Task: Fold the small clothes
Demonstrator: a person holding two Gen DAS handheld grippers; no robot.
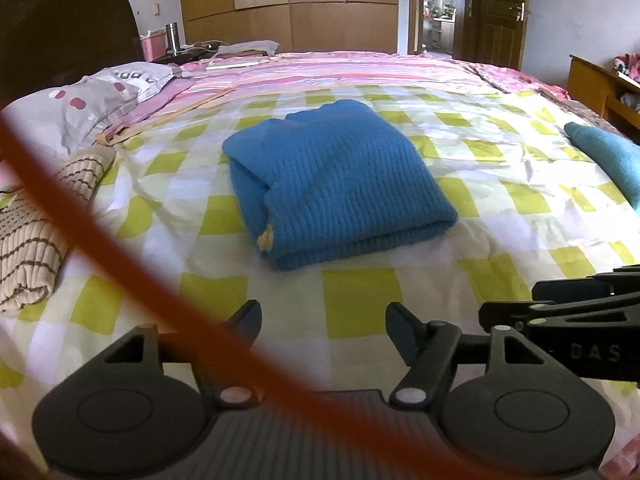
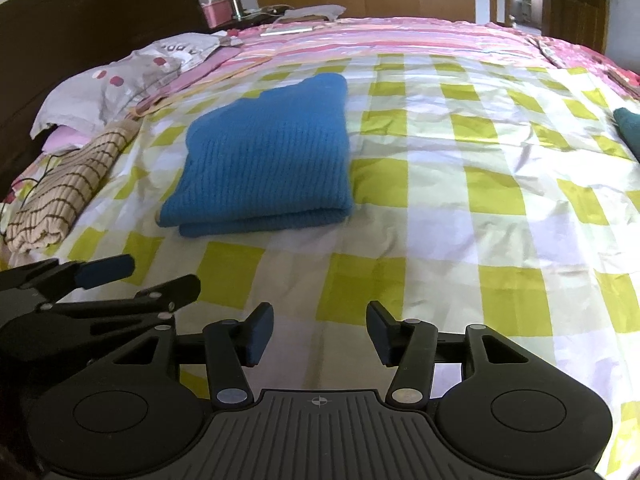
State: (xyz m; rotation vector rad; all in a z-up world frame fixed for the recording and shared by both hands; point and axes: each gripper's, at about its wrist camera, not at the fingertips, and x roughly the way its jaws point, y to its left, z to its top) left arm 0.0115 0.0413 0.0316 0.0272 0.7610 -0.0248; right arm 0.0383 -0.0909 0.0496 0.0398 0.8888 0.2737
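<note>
The left gripper [image 1: 322, 326] is hovering low over the bed with its jaws spread apart and nothing between them, only the checked sheet [image 1: 360, 304] showing in the gap. The right gripper [image 2: 320, 330] is hanging just beside it, on its right, likewise with its jaws parted and gripping nothing; each gripper is showing at the edge of the other's view. A blurred orange strap [image 1: 120, 248] is crossing the left wrist view diagonally, close to the lens. Beyond both grippers and apart from them, the blue knitted sweater [image 1: 340, 184] is lying folded into a thick rectangle on the green-and-white checked sheet, its doubled edge facing the grippers and a small yellow tag [image 1: 266, 236] peeking out at its near left corner. To the left of the sweater, near the edge of the bed, a beige striped garment [image 2: 68, 196] is lying folded. Far to the right, a teal garment [image 1: 608, 156] is resting on the sheet, well apart from the sweater. Behind the beige piece, a grey pillow [image 1: 88, 100] with pink dots is sitting against the dark headboard [image 1: 68, 28], and a pink striped cover [image 1: 340, 72] is stretching across the far part of the bed.
</note>
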